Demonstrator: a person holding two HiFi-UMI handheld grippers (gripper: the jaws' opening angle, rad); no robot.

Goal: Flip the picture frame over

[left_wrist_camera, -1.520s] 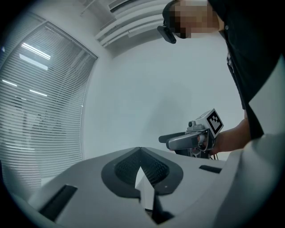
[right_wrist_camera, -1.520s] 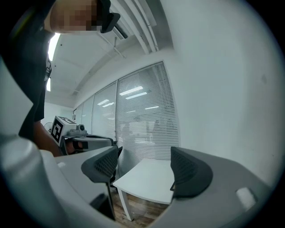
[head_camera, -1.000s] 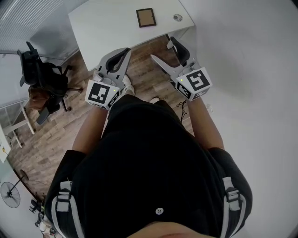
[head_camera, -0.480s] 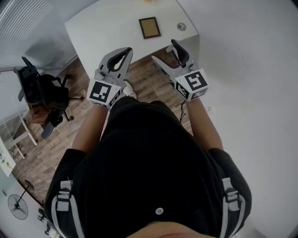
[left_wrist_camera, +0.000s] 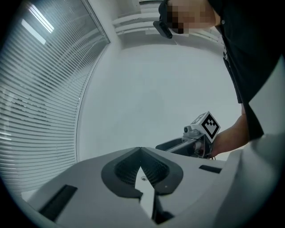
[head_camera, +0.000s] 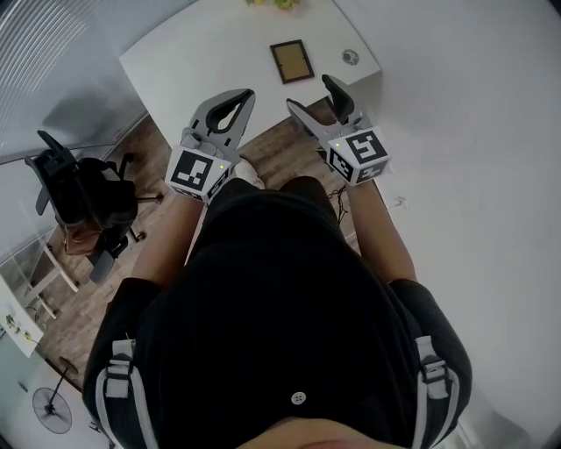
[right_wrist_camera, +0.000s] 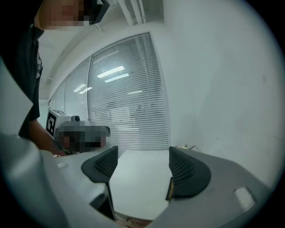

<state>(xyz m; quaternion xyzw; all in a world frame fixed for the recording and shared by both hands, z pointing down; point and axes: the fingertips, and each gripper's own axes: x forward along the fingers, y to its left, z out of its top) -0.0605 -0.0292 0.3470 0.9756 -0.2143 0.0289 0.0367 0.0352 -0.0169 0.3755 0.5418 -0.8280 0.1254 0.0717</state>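
Observation:
A small picture frame (head_camera: 291, 61) with a dark border and brown middle lies flat on the white table (head_camera: 202, 61), near its right end. Both grippers hang in front of the table's near edge, apart from the frame. My left gripper (head_camera: 244, 95) is shut with nothing in it; in the left gripper view its jaws meet at a point (left_wrist_camera: 140, 150). My right gripper (head_camera: 308, 93) is open and empty, and through its gap (right_wrist_camera: 142, 153) the white tabletop shows. A thin brown edge beside the right pad may be the frame (right_wrist_camera: 169, 189).
A small round object (head_camera: 351, 57) lies on the table right of the frame, and something green (head_camera: 272, 3) sits at the far edge. A black office chair (head_camera: 83, 188) stands on the wood floor at left. A white wall (head_camera: 473, 131) runs along the right.
The table and frame have slid lower and to the right in the head view, nearer to the grippers. Both grippers have risen slightly toward the table's edge. Their jaws have not changed.

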